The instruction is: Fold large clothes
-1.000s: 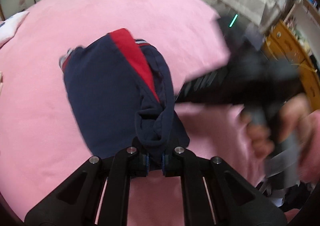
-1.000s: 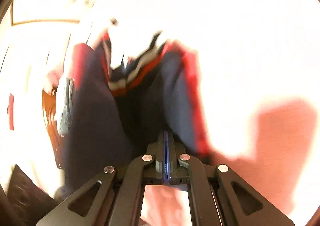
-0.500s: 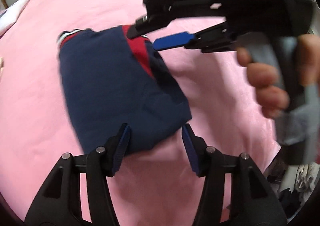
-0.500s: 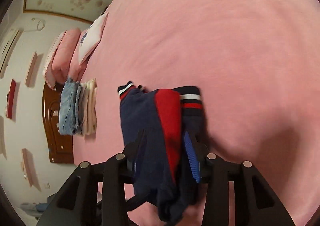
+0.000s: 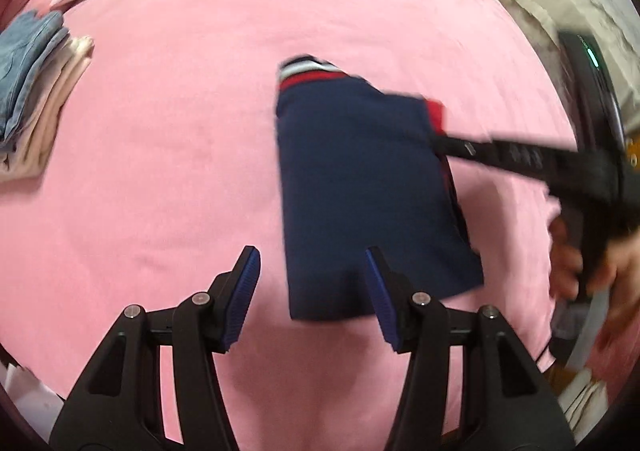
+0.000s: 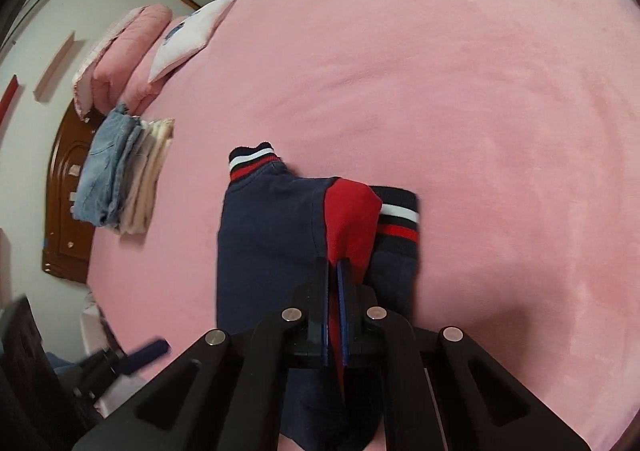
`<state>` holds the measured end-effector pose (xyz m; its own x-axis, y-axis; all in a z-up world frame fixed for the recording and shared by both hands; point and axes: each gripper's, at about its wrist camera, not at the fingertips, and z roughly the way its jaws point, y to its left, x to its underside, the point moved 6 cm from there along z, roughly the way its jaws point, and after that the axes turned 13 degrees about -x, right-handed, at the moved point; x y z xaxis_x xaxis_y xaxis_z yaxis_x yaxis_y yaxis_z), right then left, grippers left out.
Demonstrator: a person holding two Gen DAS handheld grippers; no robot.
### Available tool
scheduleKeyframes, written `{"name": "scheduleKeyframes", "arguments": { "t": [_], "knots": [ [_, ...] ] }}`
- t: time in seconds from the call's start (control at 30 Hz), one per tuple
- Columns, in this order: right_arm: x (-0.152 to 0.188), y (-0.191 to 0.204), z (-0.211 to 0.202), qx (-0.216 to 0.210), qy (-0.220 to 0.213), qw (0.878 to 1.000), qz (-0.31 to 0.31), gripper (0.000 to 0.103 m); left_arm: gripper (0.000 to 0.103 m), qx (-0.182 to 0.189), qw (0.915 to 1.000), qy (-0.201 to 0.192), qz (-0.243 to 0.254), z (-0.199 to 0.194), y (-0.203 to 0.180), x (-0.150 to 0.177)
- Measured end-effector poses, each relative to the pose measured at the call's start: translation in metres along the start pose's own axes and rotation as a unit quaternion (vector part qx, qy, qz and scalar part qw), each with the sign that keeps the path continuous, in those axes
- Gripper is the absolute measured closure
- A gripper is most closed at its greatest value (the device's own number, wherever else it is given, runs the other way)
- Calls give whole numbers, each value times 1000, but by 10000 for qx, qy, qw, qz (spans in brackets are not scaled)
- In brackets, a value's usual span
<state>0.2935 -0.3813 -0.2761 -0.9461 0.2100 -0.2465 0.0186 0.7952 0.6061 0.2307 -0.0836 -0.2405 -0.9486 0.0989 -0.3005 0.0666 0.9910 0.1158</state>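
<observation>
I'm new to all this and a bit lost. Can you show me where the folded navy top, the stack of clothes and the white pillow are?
Folded navy top (image 5: 360,187): left wrist view, on its flat navy panel.
Stack of clothes (image 6: 120,175): right wrist view, on the denim piece.
White pillow (image 6: 188,39): right wrist view, on its middle.

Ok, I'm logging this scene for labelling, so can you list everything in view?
Folded garment: one, navy with red panel and striped cuffs, middle of bed.
Bed cover: one, pink, under everything.
Stack of folded clothes: one, denim blue and cream, bed edge.
Pillows: pink ones plus a white cushion, at the head.
Left tongs: open, above garment's near edge.
Right tongs: shut over the red panel.
Hand: on right tongs' handle.
</observation>
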Motion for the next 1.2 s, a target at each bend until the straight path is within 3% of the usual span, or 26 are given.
{"name": "scheduleKeyframes", "arguments": {
  "t": [0.13, 0.23, 0.27, 0.33, 0.47, 0.63, 0.73, 0.83, 0.9, 1.0, 1.07, 1.2],
  "knots": [
    [8, -16, -13, 376, -1, 9991, 169, 101, 53, 129, 9999, 61, -58, 11, 6, -21],
    [12, -26, -2, 500, 183, 9984, 213, 101, 53, -86, 9997, 157, 136, 29, -2, -26],
    [13, -32, 5, 704, 259, 9971, 152, 101, 53, -173, 9994, 211, 206, 35, -3, -25],
    [18, -54, 19, 1608, 471, 9858, 33, 103, 53, -277, 9987, 316, 283, 42, -8, -24],
    [19, -68, 11, 1193, 222, 9906, 635, 103, 53, -344, 9987, 286, 253, 56, -12, -31],
    [8, -41, -41, 830, -559, 9942, 397, 103, 53, -190, 9996, 201, -28, 49, 2, -43],
    [-1, -15, -60, 342, -869, 9956, 69, 103, 64, 239, 9994, 206, -138, 43, 8, -61],
    [-7, 5, -46, -93, -611, 9981, -75, 103, 82, 631, 9969, 319, -351, 50, 4, -82],
    [-7, 12, -24, -319, -298, 9990, -107, 103, 100, 861, 9944, 469, -385, 63, -4, -98],
    [-4, 14, 11, -659, 29, 9978, 78, 103, 103, 886, 9944, 529, -224, 84, -13, -110],
    [1, 8, 28, -433, 109, 9989, 111, 103, 103, 806, 9953, 535, -78, 97, -17, -111],
    [-2, -17, 20, 134, -256, 9994, 214, 103, 103, 1209, 9907, 514, -365, 105, -14, -109]
  ]
}}
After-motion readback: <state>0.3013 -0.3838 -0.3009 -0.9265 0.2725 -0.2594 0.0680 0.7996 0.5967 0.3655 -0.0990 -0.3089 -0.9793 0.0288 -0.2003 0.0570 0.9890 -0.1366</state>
